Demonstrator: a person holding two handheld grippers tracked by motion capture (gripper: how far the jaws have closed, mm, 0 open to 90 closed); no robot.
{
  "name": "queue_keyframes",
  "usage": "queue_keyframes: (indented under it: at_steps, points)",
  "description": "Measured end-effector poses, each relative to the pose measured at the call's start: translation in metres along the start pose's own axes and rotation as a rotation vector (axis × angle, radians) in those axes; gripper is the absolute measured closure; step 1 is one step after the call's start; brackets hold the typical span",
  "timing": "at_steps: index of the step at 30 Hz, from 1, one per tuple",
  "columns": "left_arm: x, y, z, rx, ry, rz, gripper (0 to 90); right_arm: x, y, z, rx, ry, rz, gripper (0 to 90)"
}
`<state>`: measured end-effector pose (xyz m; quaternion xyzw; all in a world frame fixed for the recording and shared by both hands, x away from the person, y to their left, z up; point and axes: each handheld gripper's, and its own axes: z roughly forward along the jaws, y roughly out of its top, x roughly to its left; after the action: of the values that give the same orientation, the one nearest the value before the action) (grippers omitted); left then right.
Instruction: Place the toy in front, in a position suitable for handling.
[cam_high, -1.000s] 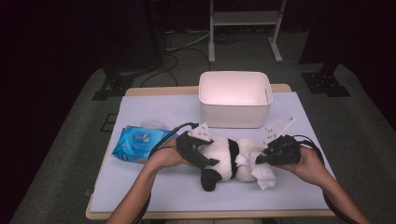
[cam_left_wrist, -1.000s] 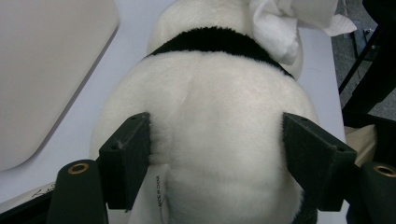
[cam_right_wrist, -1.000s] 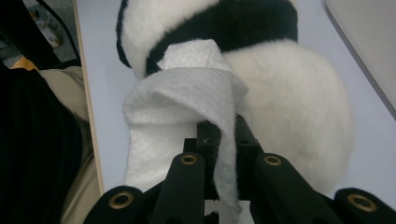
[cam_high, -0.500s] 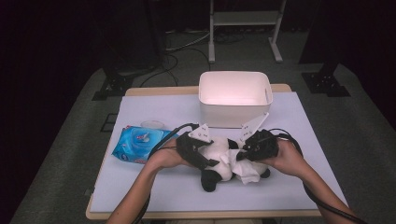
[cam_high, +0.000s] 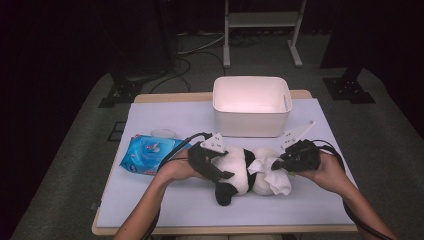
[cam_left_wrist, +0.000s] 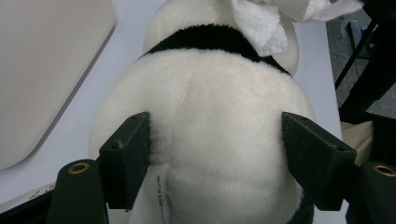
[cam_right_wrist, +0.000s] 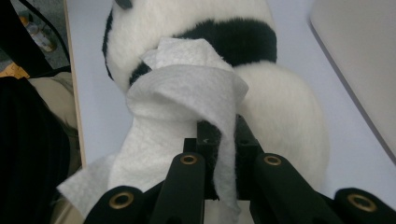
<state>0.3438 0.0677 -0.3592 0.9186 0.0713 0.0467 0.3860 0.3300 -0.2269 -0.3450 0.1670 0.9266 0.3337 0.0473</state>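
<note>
High view: our soft black-and-white plush panda lies mid-table before the white plastic bin. We judge it light and squashy; our left gripper clamps its plump body wide, while our right gripper pinches a limp white wipe closed against it.

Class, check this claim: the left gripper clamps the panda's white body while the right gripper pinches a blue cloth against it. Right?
Not quite. The right gripper pinches a white wipe, not a blue cloth, as the right gripper view shows. The left gripper does clamp the panda.
</note>
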Motion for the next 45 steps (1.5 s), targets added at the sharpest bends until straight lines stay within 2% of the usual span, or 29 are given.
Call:
queue_keyframes:
  at_steps: [9,18,25,35,41,45]
  points:
    - [0.0,0.0,0.0,0.004,0.0,0.006,26.9,0.001,-0.024,-0.006,-0.023,0.008,0.06,85.0]
    - [-0.001,0.002,0.001,0.01,-0.001,0.007,27.1,0.0,-0.031,-0.009,-0.023,0.017,0.068,84.9]
    - [-0.003,0.003,0.003,0.009,-0.014,0.027,29.1,-0.003,-0.013,-0.008,-0.021,0.019,0.035,84.9]
    - [-0.005,0.003,0.004,0.001,-0.021,0.042,29.7,-0.009,0.021,0.011,0.006,0.052,-0.012,84.8]
    - [-0.006,0.004,0.003,0.005,-0.021,0.053,29.8,-0.016,0.033,0.015,0.024,0.043,-0.012,84.8]
    - [-0.006,0.003,0.003,0.001,-0.028,0.046,30.1,-0.026,0.031,0.015,0.026,0.032,0.007,84.8]
